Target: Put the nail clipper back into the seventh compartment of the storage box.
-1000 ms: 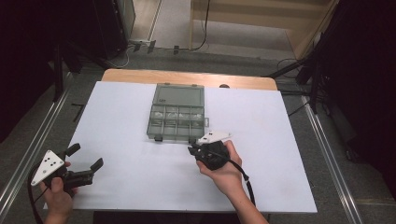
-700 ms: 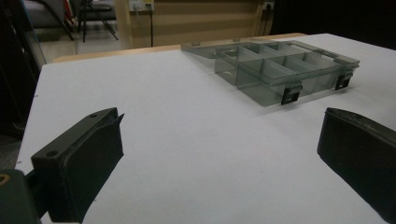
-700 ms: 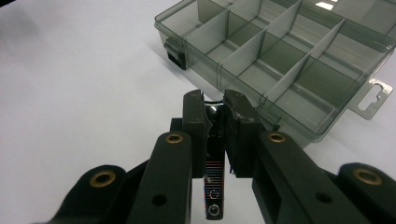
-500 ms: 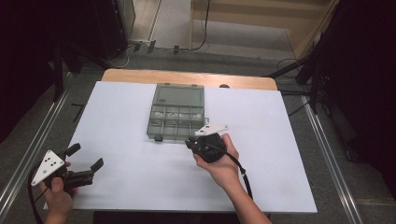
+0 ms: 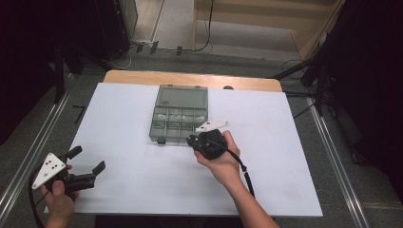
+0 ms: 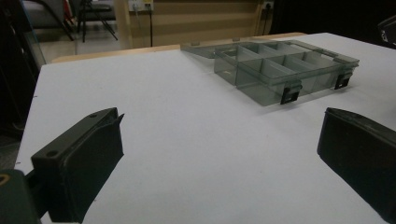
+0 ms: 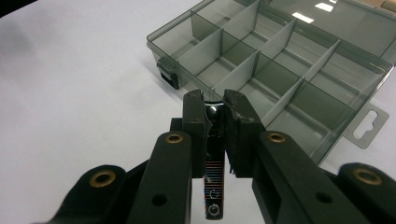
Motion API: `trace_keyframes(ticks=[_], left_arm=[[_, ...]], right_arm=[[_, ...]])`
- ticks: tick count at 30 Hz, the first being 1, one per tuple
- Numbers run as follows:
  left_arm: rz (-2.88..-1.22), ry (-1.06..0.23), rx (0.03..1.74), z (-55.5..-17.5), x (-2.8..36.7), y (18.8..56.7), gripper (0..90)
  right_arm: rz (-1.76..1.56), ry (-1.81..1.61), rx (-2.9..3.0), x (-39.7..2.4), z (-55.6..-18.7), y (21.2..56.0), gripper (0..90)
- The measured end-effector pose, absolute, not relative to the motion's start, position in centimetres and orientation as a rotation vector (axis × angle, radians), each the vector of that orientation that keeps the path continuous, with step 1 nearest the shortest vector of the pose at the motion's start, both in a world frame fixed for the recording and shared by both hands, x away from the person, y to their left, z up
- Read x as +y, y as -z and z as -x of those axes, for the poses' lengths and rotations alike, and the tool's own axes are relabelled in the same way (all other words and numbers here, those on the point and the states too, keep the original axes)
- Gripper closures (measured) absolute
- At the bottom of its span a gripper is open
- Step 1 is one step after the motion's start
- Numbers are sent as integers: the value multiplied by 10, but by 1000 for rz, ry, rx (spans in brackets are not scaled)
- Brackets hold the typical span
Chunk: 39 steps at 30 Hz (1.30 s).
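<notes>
No words, brands or numbers I can read anywhere. Closest thing: the small dark item (image 7: pixel 214 179) pinched in my right gripper (image 7: pixel 213 109) carries fine coloured stripes, barcode-like, too blurred to make out. The clear compartment box (image 7: pixel 280 60) bears no legible label.

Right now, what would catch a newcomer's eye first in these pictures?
The open grey compartment box at the middle of the white table. The right gripper, by the box's near edge, is shut on a small dark object. The left gripper waits open at the near left corner.
</notes>
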<state>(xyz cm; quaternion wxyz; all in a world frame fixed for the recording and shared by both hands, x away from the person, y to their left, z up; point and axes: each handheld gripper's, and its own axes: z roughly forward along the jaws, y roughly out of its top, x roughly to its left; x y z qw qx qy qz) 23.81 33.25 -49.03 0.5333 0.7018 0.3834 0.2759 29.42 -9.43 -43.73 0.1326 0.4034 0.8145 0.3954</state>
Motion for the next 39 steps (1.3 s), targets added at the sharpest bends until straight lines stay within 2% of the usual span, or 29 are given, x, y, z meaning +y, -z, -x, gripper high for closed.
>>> trace_keyframes(ticks=[39], left_arm=[[-1672,-654,912,-238,332,490,0]], right_arm=[[-1225,-1127,2330,-83,-344,447,815]])
